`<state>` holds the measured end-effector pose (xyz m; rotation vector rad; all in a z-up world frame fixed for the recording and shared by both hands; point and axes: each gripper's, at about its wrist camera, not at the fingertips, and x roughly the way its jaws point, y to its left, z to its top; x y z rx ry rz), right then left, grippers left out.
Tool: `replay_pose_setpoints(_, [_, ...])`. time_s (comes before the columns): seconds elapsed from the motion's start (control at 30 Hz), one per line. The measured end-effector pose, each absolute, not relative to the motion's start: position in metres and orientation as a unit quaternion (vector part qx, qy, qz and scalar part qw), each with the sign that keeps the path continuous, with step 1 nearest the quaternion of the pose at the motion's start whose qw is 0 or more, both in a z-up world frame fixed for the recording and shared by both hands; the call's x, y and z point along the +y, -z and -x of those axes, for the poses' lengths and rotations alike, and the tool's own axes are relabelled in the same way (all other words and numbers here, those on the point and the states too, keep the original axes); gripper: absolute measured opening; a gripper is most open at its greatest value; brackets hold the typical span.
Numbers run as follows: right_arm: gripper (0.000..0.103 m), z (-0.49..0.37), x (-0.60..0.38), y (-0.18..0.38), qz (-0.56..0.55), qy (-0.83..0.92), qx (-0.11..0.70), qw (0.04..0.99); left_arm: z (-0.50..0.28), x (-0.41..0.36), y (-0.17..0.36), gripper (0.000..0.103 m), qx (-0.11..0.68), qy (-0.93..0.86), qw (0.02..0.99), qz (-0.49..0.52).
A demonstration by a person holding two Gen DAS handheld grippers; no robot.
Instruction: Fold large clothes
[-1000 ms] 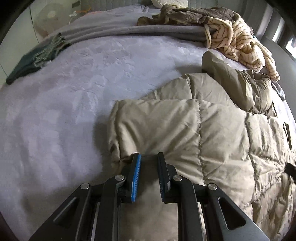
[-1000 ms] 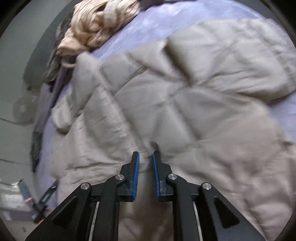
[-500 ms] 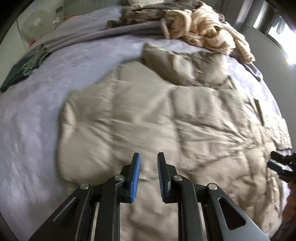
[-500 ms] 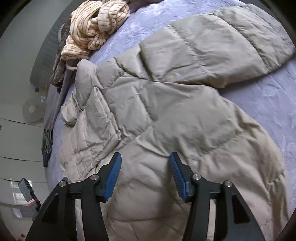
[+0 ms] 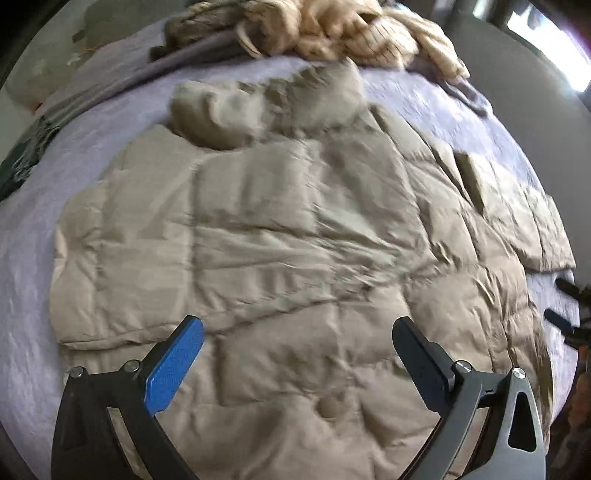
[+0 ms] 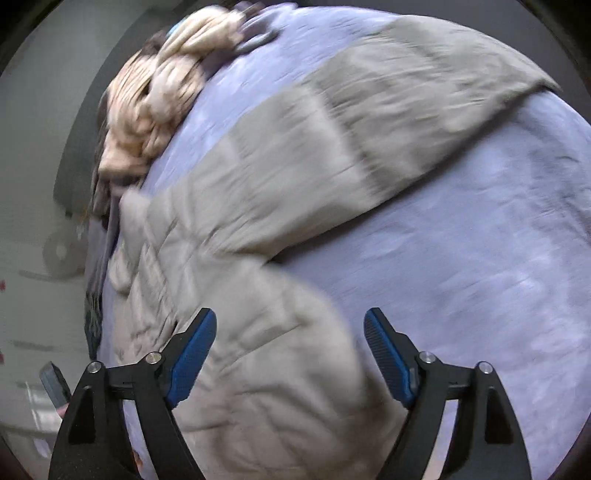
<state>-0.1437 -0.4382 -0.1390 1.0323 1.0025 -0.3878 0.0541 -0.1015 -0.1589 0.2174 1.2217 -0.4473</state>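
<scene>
A large beige quilted puffer jacket (image 5: 288, 236) lies spread flat on the lilac bed cover (image 5: 29, 229). My left gripper (image 5: 297, 328) is open and empty, hovering over the jacket's lower part. In the right wrist view the jacket (image 6: 236, 236) stretches from the lower left, with one sleeve (image 6: 406, 99) reaching to the upper right. My right gripper (image 6: 290, 325) is open and empty over the jacket's near edge beside bare bed cover (image 6: 480, 266). The right gripper's fingertips (image 5: 565, 321) show at the right edge of the left wrist view.
A heap of cream striped clothing (image 5: 354, 33) and dark garments (image 5: 192, 22) lies at the head of the bed, also in the right wrist view (image 6: 155, 103). A dark green garment (image 5: 18, 162) lies at the left edge. A fan (image 6: 61, 253) stands beyond the bed.
Both grippers have opened wide, the right one first. The jacket, folded over and bunched a second ago, now lies spread out flat. Both cameras have swung across it.
</scene>
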Motion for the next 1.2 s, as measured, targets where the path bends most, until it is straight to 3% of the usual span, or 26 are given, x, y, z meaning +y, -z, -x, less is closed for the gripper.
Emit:
replay_pose_setpoints(0.03, [0.103, 0.151, -0.451, 0.141, -0.484, 0.182, 0.442, 0.733, -0.052, -0.107, 0.159, 0.102, 0.567, 0.207, 0.791, -0.105])
replay_pose_setpoints(0.37, [0.103, 0.187, -0.532, 0.165, -0.544, 0.225, 0.391, 0.707, -0.038, -0.156, 0.16, 0.102, 0.572, 0.223, 0.78, -0.121])
replay_pose_setpoints(0.8, [0.101, 0.196, -0.628, 0.174, -0.702, 0.219, 0.203, 0.647, -0.037, -0.178, 0.147, 0.102, 0.555, 0.22, 0.79, -0.136])
replay_pose_setpoints(0.83, [0.091, 0.195, -0.631, 0.176, -0.712, 0.217, 0.196, 0.638, -0.037, -0.178, 0.147, 0.102, 0.555, 0.219, 0.791, -0.134])
replay_pose_setpoints(0.87, [0.067, 0.195, -0.633, 0.178, -0.724, 0.214, 0.189, 0.628, -0.037, -0.176, 0.146, 0.102, 0.557, 0.219, 0.791, -0.131])
replay_pose_setpoints(0.9, [0.053, 0.194, -0.635, 0.181, -0.733, 0.212, 0.189, 0.618, -0.038, -0.173, 0.145, 0.102, 0.558, 0.218, 0.791, -0.127])
replay_pose_setpoints(0.93, [0.025, 0.193, -0.635, 0.184, -0.739, 0.211, 0.191, 0.61, -0.038, -0.172, 0.144, 0.102, 0.557, 0.216, 0.792, -0.125])
replay_pose_setpoints(0.97, [0.012, 0.191, -0.634, 0.184, -0.741, 0.208, 0.191, 0.609, -0.038, -0.17, 0.143, 0.102, 0.557, 0.214, 0.793, -0.122])
replay_pose_setpoints(1.2, [0.009, 0.141, -0.606, 0.122, -0.67, 0.149, 0.223, 0.692, -0.045, -0.14, 0.137, 0.102, 0.553, 0.188, 0.806, -0.1])
